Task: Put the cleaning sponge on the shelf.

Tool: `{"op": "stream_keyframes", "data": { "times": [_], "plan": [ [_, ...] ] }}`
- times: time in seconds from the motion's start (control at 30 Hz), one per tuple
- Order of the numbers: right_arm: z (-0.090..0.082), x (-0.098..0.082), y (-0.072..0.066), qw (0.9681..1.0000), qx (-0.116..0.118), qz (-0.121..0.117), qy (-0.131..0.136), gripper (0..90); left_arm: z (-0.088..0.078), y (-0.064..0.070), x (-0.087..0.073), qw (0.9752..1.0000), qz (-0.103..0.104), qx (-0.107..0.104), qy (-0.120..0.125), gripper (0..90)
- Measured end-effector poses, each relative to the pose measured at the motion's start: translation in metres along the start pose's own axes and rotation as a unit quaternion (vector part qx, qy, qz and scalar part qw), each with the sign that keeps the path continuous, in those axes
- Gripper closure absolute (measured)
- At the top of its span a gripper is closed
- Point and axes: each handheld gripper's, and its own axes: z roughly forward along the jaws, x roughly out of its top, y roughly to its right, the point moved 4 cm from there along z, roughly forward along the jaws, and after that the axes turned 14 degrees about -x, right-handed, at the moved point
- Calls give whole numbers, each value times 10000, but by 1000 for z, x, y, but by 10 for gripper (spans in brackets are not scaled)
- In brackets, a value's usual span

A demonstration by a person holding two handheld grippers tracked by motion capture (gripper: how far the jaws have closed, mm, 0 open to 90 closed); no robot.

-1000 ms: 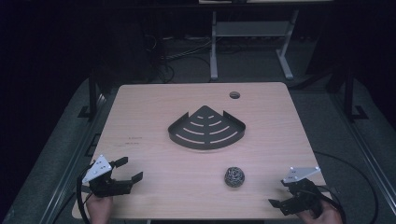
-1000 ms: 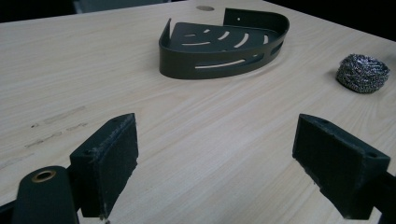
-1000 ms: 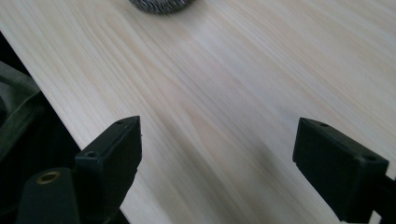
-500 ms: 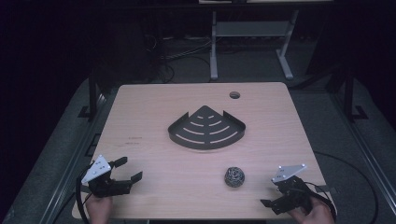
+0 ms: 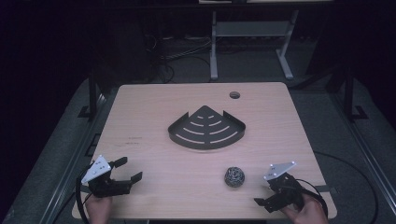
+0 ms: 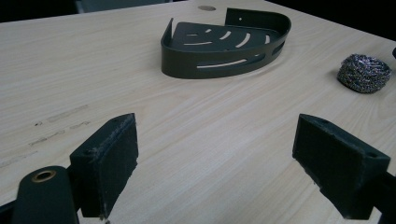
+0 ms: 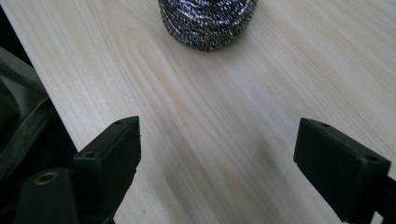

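Observation:
A black fan-shaped slotted tray (image 5: 206,129) lies at the middle of the wooden table (image 5: 149,107). A steel-wool scrubber ball (image 5: 234,176) sits in front of it, toward the right. My right gripper (image 5: 265,193) is open just right of the ball, at the front edge. In the right gripper view the ball (image 7: 208,21) lies straight ahead of the open right gripper (image 7: 217,163), beyond its jaws. My left gripper (image 5: 128,169) is open and empty at the front left. From the left gripper (image 6: 224,158) the tray (image 6: 224,42) and the ball (image 6: 364,72) lie farther off.
A round cable hole (image 5: 234,95) sits near the table's far right edge. The table's front edge (image 7: 42,88) runs close beside the right gripper's left jaw. Dark floor, cables and a metal frame (image 5: 252,32) lie beyond the table.
My right gripper has shifted a little to the left, toward the scrubber ball. The left gripper, the tray and the ball have stayed put.

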Motion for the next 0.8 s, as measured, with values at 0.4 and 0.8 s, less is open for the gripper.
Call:
{"op": "stream_keyframes", "data": {
  "times": [0.4,0.8],
  "plan": [
    [3,14,-5,9998,61,-184,-53,147,-1,-1,-1,10000,-40,-3,28,137],
    [7,27,-7,9993,132,-309,-135,145,-3,-1,0,10000,-34,14,64,137]
  ]
}}
